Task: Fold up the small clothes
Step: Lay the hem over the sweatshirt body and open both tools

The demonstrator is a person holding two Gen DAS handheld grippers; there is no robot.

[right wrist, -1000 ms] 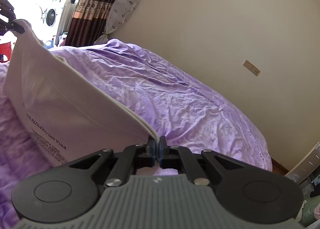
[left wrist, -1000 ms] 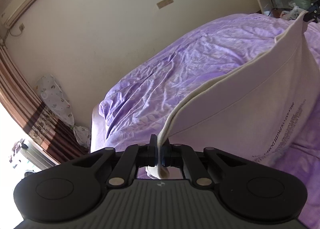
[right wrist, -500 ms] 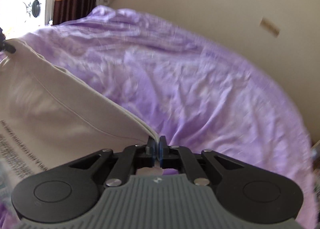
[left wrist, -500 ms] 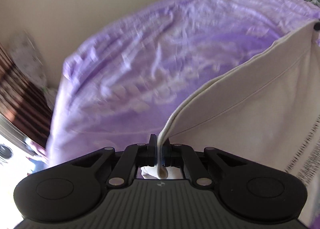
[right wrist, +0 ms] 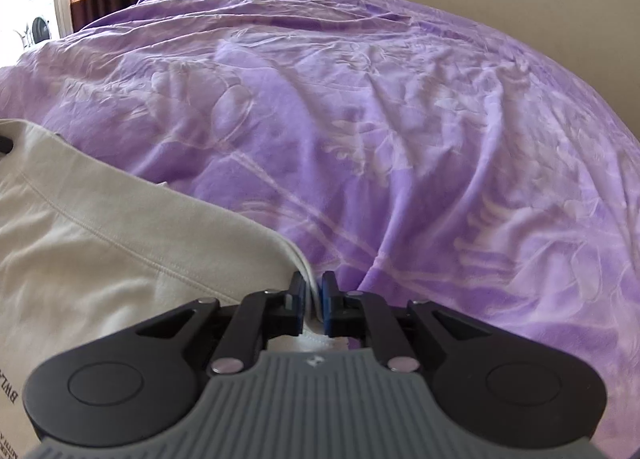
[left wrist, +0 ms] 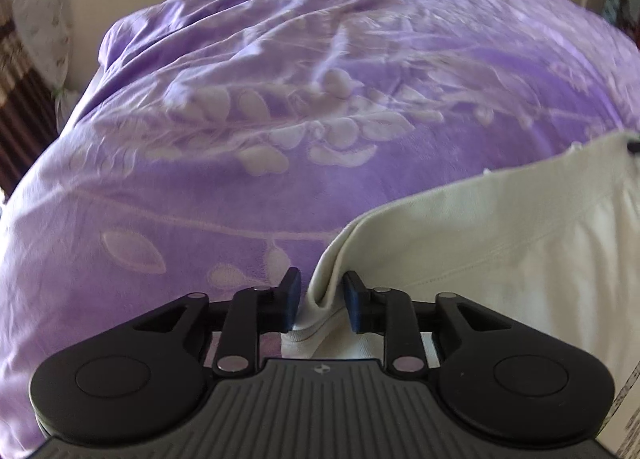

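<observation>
The shirt is laid on the bed. The left hand-held gripper is being released, hem loose between the jaws; the right hand-held gripper is only just being loosened. Uneven letting-go could leave the fold dragged askew.

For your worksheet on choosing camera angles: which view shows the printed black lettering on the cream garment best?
Neither view shows it well. The right wrist view is better: large letters show at the cream garment's left edge, cut off. The left wrist view shows only a blurred strip of small print at the right edge.
</observation>
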